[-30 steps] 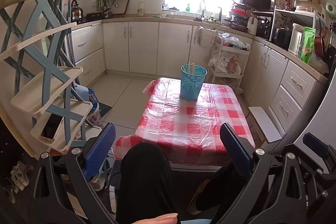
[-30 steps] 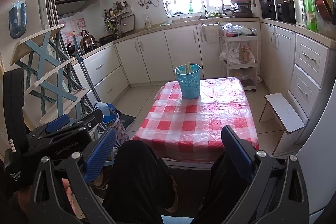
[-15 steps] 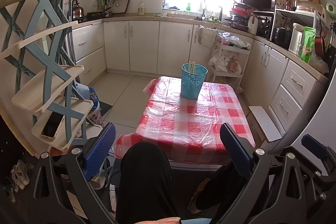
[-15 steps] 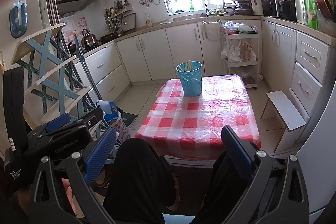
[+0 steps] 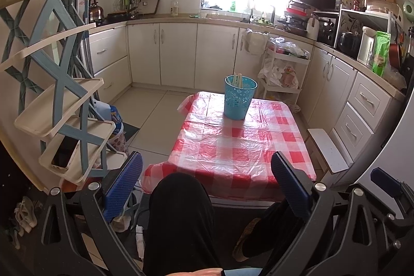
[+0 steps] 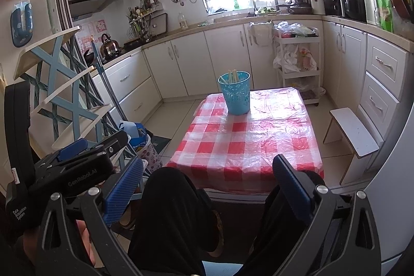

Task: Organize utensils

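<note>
Since a second ago both views have shifted only slightly, and nothing on the desk (image 5: 233, 146) has moved. I see the left hand-held gripper (image 5: 207, 188) low in its frame, fingers spread wide with nothing between them, hanging above a person's dark-clad knee (image 5: 178, 211). My right hand-held gripper (image 6: 207, 188) is likewise spread and empty at the bottom of its frame. Centred in the upper half of each view, the blue basket (image 5: 240, 97) stands upright at the far end of the red-checked desk, with pale chopsticks (image 5: 237, 79) poking from its top. Thin sticks, possibly more chopsticks (image 5: 261, 115), lie on the cloth just right of the basket, too faint to confirm.
</note>
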The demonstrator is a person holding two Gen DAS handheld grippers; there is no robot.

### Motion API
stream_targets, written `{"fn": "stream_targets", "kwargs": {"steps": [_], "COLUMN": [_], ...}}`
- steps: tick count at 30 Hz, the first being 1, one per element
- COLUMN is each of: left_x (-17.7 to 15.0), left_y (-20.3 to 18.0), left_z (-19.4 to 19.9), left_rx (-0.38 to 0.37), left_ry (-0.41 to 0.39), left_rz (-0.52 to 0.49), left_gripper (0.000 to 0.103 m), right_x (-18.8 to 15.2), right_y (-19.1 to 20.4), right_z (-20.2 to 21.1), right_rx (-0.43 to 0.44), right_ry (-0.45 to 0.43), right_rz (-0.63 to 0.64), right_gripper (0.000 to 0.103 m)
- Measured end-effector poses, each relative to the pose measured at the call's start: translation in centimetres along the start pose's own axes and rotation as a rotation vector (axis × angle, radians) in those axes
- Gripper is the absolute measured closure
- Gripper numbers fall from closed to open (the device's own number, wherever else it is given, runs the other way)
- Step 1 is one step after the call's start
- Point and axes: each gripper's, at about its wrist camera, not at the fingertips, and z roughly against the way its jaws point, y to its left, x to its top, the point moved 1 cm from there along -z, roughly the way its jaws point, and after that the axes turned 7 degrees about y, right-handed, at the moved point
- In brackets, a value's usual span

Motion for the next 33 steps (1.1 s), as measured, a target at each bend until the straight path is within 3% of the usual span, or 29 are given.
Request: {"fn": "stream_targets", "kwargs": {"steps": [15,22,33], "left_x": [-0.2,-0.8,-0.6], "left_y": [-0.5,-1.0,-0.5], "left_z": [-0.6,0.1,-0.5], "left_rx": [-0.032,-0.017,-0.027], "left_ry": [0.027,-0.035,0.013], "left_rz": [-0.023,-0.045,-0.005], "left_gripper": [0.008,0.008,0.008], "right_x": [-0.6,-0.7,-0.9], "right_y": [0.4,0.5,0.5], "right_z": [-0.4,-0.5,-0.2], "right_rx": [0.001,-0.002,0.000], "right_ry": [0.010,0.006,0.006], "right_rz": [-0.003,-0.005,-0.009], "right_gripper": [0.007,0.007,0.007]}}
